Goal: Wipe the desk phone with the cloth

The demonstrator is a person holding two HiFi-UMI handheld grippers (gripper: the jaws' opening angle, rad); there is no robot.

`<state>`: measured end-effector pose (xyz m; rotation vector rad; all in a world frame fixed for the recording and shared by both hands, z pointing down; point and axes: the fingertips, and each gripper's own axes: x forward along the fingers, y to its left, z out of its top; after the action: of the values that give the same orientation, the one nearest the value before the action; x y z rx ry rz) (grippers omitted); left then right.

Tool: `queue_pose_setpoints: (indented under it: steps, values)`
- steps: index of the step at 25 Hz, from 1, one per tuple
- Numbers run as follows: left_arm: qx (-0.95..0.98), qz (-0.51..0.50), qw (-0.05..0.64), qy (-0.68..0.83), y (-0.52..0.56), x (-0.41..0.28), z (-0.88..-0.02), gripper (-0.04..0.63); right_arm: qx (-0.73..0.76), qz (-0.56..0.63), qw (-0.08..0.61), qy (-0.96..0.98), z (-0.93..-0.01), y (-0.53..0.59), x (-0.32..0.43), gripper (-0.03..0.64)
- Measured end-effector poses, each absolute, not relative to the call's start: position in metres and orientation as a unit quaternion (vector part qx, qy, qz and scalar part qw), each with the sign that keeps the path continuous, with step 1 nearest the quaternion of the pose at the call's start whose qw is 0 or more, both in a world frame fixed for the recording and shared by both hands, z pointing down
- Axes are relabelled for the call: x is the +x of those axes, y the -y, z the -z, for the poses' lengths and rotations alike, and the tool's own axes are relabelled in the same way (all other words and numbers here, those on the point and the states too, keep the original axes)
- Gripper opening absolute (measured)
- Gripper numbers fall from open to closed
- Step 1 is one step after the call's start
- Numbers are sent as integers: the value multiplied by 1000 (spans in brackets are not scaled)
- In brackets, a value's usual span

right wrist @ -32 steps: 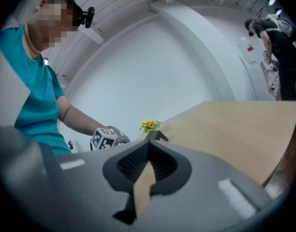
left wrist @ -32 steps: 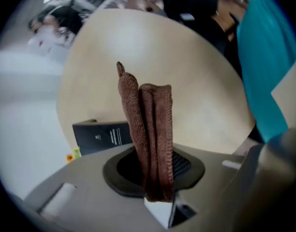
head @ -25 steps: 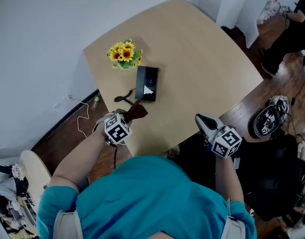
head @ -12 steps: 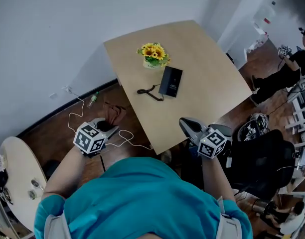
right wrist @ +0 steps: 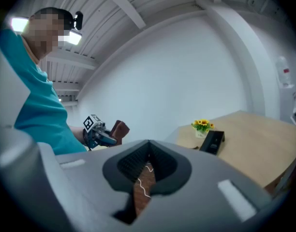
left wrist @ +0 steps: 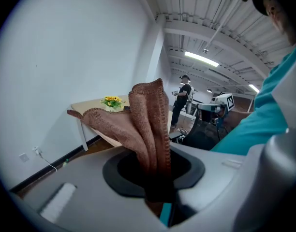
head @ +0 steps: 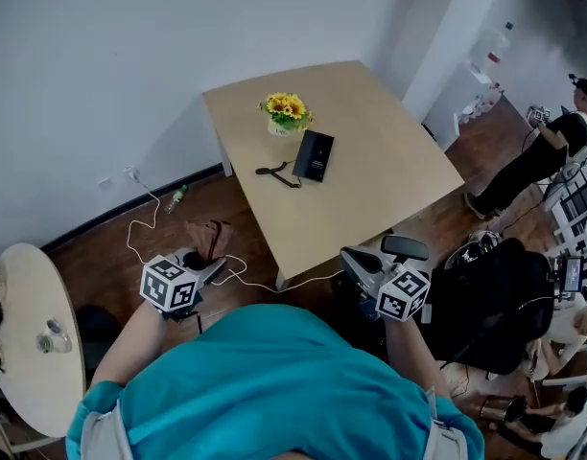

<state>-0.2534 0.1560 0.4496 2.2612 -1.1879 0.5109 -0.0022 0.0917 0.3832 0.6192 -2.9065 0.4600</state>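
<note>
One pale pot point(head: 278, 129) holds yellow sunflowers point(head: 287, 106) beside one black desk phone point(head: 314, 154); left gripper point(head: 215, 269) pinches one brown woven cloth point(left wrist: 148, 124), right gripper point(right wrist: 147, 159) pressed together.

Right of and below the desk phone point(head: 314, 154), the surface point(head: 380, 185) lies bare and open from its near edge. The sunflower pot point(head: 286, 113) crowds the phone's upper left, and the dark cord point(head: 277, 172) its left side. The brown cloth point(left wrist: 148, 120) fills the left gripper point(head: 210, 271).
</note>
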Motion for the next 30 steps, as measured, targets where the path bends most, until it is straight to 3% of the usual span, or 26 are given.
queue_pose_setpoints:
  steps: [7,11,22,30]
  values:
    - [840,-149,261,452,-206,-152,-435,106,178,-168,56,968,-390,-170,77,3]
    - [853,-134,238,444,-224,-129,-417,107,172,-187,63,965,-399,-194,89,3]
    - [867,-90,235,431,-272,-178,-409,107,190,-226,-1,955,-389,-227,24,2]
    - [869,-85,234,427,-277,-204,-411,107,192,-207,28,959,-387,-241,-2,2]
